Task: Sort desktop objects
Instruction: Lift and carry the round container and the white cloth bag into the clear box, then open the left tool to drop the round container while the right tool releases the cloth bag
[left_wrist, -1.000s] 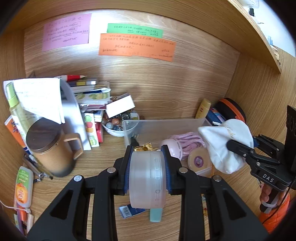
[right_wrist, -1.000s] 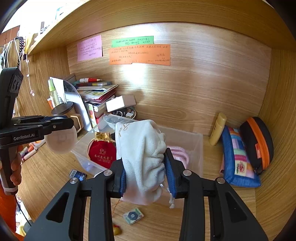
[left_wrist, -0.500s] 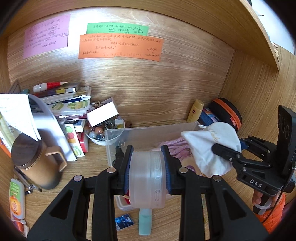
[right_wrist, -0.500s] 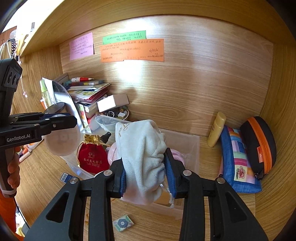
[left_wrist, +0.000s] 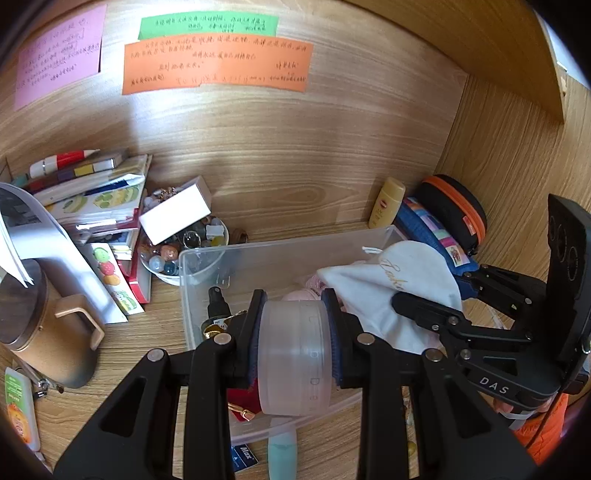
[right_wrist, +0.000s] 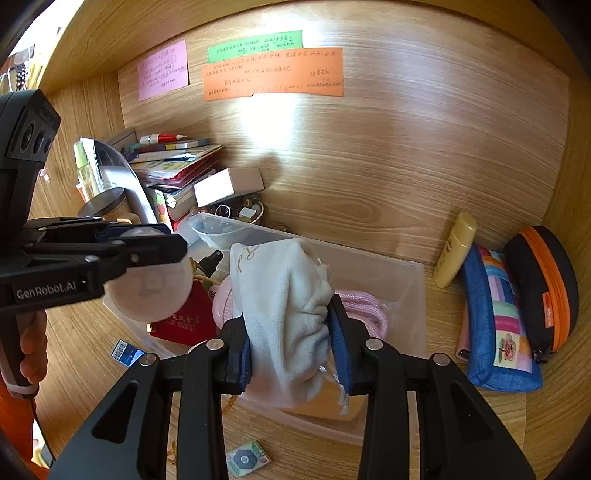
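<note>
Now the wooden desk (right_wrist: 480, 424) is carrying everything, with its back wall bearing an orange note (right_wrist: 273, 74), a green note (right_wrist: 255, 44) and a pink note (right_wrist: 162, 70). Near the middle, a clear plastic bin (right_wrist: 391, 273) is standing on the desk, and both grippers are hanging over it.

The left gripper (left_wrist: 295, 332) is clamping a frosted round container (left_wrist: 293, 354) between its pads, with the flat faces against the pads and the container above the left part of the bin. In the right wrist view this same container (right_wrist: 151, 291) is showing as a pale disc under the black fingers. The right gripper (right_wrist: 291, 332) is squeezing a white cloth pouch (right_wrist: 284, 295), which is bunching up between the blue pads and hanging above the bin's middle; the left wrist view is showing gold script on it (left_wrist: 391, 288).

Inside the bin, a red pouch (right_wrist: 181, 321), a pink cord (right_wrist: 365, 310) and a small dark spray bottle (left_wrist: 216, 306) are lying.

At the left, a pile of books (left_wrist: 92, 192) is leaning by the wall, a brown mug (left_wrist: 44, 332) is standing in front of it, and a bowl of beads (left_wrist: 177, 254) is sitting just behind the bin's corner under a white box (left_wrist: 177, 214). At the right, a black and orange case (right_wrist: 543, 284), a blue patchwork pouch (right_wrist: 498, 325) and a yellow tube (right_wrist: 454, 251) are resting by the side wall.
</note>
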